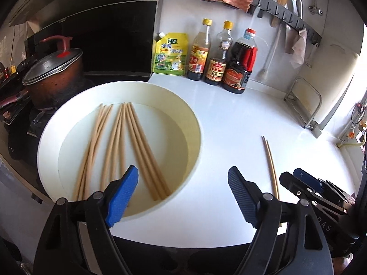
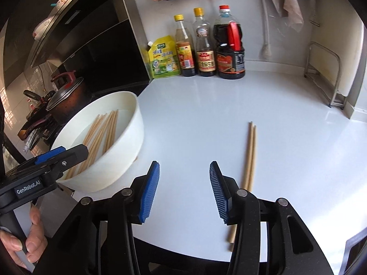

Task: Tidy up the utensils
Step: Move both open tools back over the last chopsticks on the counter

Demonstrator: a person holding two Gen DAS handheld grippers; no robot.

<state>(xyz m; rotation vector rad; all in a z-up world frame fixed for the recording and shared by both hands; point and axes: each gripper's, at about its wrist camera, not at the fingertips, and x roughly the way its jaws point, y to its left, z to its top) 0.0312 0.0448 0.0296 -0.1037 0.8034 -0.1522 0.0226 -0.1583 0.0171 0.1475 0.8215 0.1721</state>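
Note:
A large white bowl (image 1: 192, 123) sits on the white counter and holds several wooden chopsticks (image 1: 119, 144). The bowl (image 2: 128, 142) and its chopsticks (image 2: 101, 135) also show at the left of the right wrist view. A pair of chopsticks (image 2: 251, 151) lies on the counter to the right of the bowl; it also shows in the left wrist view (image 1: 270, 162). My left gripper (image 1: 183, 194) is open and empty over the bowl's near rim. My right gripper (image 2: 183, 194) is open and empty, just left of the loose pair.
Three sauce bottles (image 1: 218, 57) and a yellow refill pouch (image 1: 169, 55) stand against the back wall. A lidded pot (image 1: 52, 78) sits on the stove at the left. A metal rack (image 2: 325, 75) stands at the right. Cloths and tools hang from a wall rail (image 1: 286, 16).

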